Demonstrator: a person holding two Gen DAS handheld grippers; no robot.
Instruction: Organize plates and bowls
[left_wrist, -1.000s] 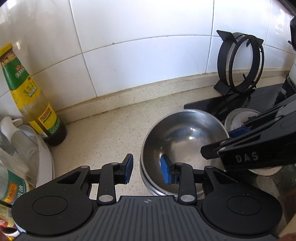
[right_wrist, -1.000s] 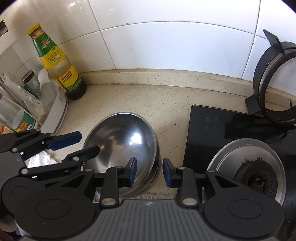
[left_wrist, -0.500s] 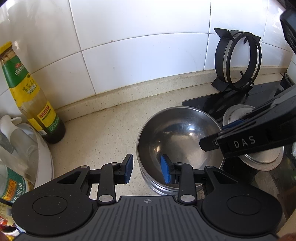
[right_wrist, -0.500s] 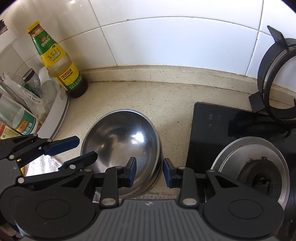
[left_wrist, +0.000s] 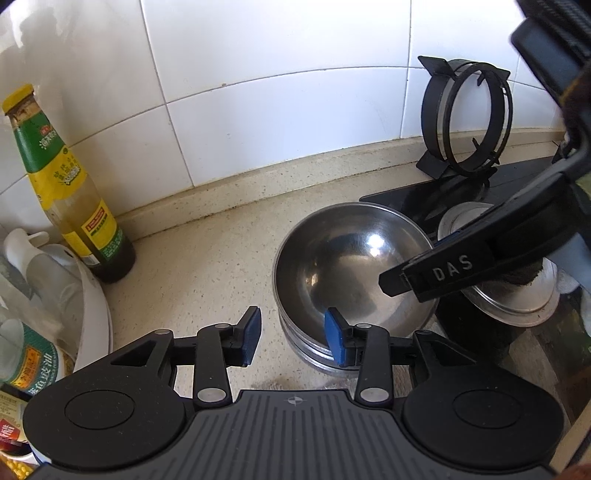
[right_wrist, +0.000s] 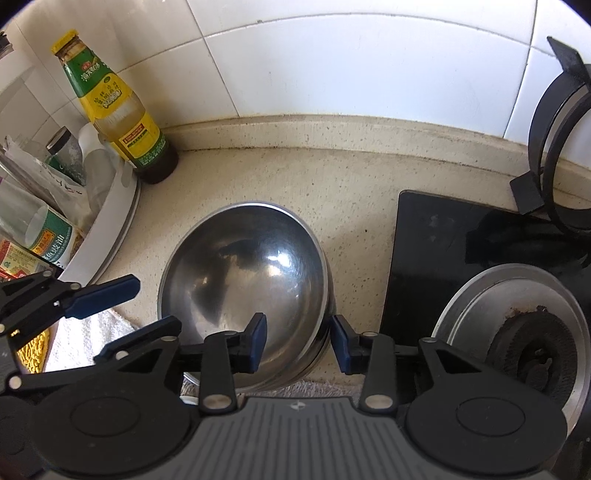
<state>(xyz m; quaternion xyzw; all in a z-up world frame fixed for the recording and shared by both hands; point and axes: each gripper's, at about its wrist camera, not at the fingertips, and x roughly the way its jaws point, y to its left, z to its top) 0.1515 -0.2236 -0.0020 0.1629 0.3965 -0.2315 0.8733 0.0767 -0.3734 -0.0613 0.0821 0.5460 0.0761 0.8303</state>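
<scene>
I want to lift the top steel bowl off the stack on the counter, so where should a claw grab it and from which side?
Take the top bowl by its thin rim, one finger inside and one outside, coming down from above at the near edge. Its wall is smooth and round, and the nested bowls beneath leave only the rim proud. The right claw, jaws opening, already straddles that rim; the left claw does too.

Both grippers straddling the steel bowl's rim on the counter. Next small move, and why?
Probably lift both grippers clear. The stacked steel bowls sit nested on the counter by the stove. Jaws of the left gripper and right gripper are opening, each with the rim between its pads but no longer pressed, so the placement looks finished.
</scene>
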